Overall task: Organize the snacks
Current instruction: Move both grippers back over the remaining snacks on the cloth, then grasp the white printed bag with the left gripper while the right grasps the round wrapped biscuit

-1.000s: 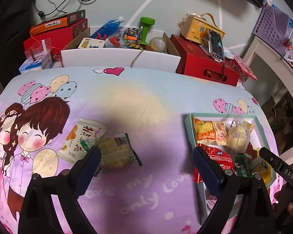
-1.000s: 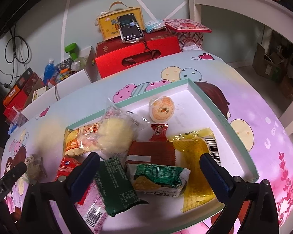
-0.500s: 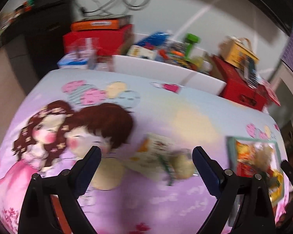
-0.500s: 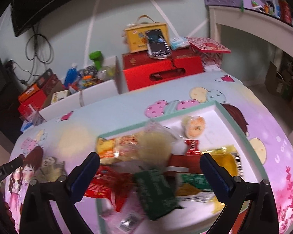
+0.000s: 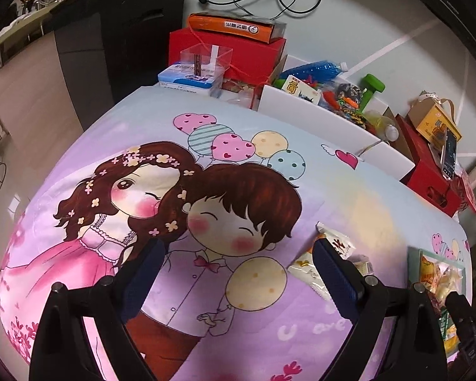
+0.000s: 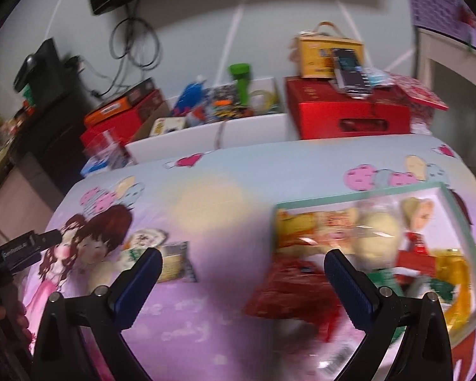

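**snackfan:** So where's everything sitting? Left tool (image 5: 238, 273) first.

**tablewatcher:** Left tool has its jaws spread wide with nothing between them, hanging over the cartoon tablecloth (image 5: 349, 190) on the table, right above the printed boy and girl. One blue finger pad (image 5: 333, 276) partly covers a white and orange snack packet (image 5: 307, 270) lying flat on the cloth.

**snackfan:** And the right one?

**tablewatcher:** Right tool (image 6: 242, 273) is also gaping, empty, over a bare purple stretch of cloth. That view is pretty blurred, fair warning. Off to its right is the white tray with the teal rim (image 6: 349, 195), and it's stuffed with snacks: a yellow-orange packet (image 6: 292, 228) at the near-left corner, a pale round bun in clear wrap (image 6: 377, 231) next to it, something yellow (image 6: 453, 273) at the far right. A red packet (image 6: 288, 289) spills over the tray's left edge onto the cloth.

**snackfan:** Anything outside the tray?

**tablewatcher:** Yep, two loose ones left of the right tool: the white packet again (image 6: 146, 241) and a yellowish one with a green edge (image 6: 177, 266) touching it. The other tool's black tip (image 6: 31, 244) pokes in from the left edge.

**snackfan:** Background?

**tablewatcher:** A red box (image 6: 346, 117) with a phone (image 6: 352, 73) on top, behind the table.
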Demonstrator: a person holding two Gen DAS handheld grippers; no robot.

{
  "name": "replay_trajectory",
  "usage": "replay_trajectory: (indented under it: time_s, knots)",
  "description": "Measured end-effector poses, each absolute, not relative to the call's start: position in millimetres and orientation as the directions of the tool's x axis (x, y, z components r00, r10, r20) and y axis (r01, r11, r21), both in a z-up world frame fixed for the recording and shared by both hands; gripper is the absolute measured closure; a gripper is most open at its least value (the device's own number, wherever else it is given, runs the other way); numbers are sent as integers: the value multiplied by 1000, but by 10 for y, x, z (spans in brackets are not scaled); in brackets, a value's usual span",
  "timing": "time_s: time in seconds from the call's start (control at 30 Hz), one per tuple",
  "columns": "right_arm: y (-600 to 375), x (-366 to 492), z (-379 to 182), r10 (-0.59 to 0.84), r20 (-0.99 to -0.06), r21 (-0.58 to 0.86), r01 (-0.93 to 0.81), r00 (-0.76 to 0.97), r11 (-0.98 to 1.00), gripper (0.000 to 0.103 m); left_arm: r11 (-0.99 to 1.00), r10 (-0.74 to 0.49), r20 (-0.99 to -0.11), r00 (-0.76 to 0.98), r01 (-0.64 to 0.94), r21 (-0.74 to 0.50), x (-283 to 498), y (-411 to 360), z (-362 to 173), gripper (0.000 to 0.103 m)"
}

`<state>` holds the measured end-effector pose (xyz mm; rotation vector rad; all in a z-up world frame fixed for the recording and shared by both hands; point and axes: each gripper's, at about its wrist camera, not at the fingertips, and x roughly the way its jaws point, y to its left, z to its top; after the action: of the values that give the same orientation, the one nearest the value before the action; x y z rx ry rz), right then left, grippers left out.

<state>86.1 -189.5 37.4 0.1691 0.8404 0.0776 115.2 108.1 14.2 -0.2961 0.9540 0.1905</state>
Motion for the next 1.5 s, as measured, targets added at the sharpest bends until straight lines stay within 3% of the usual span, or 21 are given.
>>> replay_trajectory:
  time_s: [0.33, 0.63, 1.13, 1.5]
  knots:
    - [-1330, 1024, 53, 217, -762, 160, -147, 610, 976, 0, 947, -53, -819, 571, -231, -222, 1340, 990, -130, 9]
    - [-1228, 1197, -308, 236, -808, 182, -153, 541, 971, 5, 957, -100, -828, 552, -176, -232, 1545, 828, -391, 9]
    - [-1045, 1408, -560, 226, -832, 176, -145, 507, 974, 18, 949, -169, -826, 537, -138, -284, 1718, 790, -529, 9]
    - [-1146, 1434, -554, 200, -838, 170, -105, 507, 980, 38, 965, -205, -834, 513, -36, -260, 1797, 466, -532, 9]
